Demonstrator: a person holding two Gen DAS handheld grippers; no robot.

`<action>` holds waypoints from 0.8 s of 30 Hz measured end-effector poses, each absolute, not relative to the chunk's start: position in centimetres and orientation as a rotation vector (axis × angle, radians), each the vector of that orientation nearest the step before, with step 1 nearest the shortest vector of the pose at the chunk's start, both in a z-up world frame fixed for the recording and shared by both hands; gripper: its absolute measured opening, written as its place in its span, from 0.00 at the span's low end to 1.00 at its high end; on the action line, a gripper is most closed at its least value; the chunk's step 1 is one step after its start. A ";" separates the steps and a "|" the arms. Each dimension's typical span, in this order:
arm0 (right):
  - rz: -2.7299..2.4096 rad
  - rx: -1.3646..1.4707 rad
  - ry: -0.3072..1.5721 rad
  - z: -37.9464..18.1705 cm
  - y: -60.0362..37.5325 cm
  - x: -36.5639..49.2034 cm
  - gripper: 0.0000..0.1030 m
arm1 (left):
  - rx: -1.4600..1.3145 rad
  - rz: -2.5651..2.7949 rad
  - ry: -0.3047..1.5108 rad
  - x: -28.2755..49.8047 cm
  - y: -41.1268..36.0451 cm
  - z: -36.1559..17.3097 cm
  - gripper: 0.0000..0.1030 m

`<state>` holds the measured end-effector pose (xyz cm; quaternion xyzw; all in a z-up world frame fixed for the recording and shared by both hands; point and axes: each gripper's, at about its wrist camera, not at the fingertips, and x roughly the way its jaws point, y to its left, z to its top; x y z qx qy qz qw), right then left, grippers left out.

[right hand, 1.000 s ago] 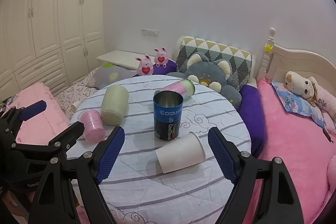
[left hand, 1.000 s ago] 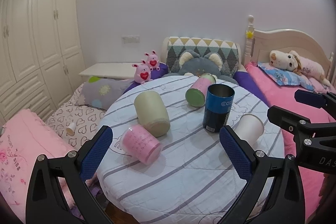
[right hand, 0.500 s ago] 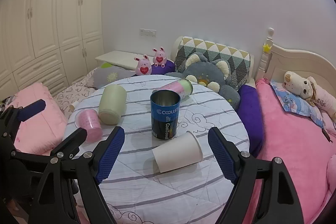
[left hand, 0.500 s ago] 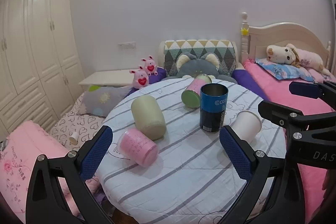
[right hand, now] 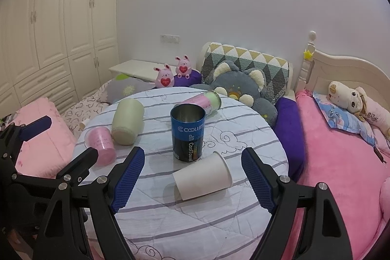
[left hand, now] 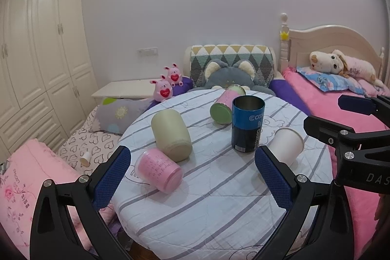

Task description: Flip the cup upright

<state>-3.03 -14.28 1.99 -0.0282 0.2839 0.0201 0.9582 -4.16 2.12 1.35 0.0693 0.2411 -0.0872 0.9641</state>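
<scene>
On the round table (left hand: 219,206) (right hand: 195,216) a blue tin cup (left hand: 247,124) (right hand: 188,133) stands upright. Lying on their sides are a white paper cup (left hand: 287,146) (right hand: 203,176), a pink cup (left hand: 158,171) (right hand: 100,146), a pale green cup (left hand: 170,134) (right hand: 127,121) and a pink-and-green cup (left hand: 225,105) (right hand: 203,101). My left gripper (left hand: 192,177) is open and empty above the table's near side. My right gripper (right hand: 192,180) is open and empty, with the white paper cup between its fingers in view, farther out.
A pink bed (right hand: 341,162) with a plush dog (right hand: 351,99) lies to the right. A grey plush cushion (right hand: 241,87) and two pink bunny toys (right hand: 170,74) sit behind the table. White wardrobes (right hand: 48,28) line the left wall. Pink bedding (left hand: 29,182) lies at the left.
Both grippers have shifted slightly, and the left wrist view has leveled out. The cups have not moved. Both grippers stay open.
</scene>
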 end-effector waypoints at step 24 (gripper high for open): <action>0.045 -0.046 0.577 1.8 -15.0 -2.7 0.81 | 0.145 -0.176 0.494 -4.1 1.9 1.2 1.00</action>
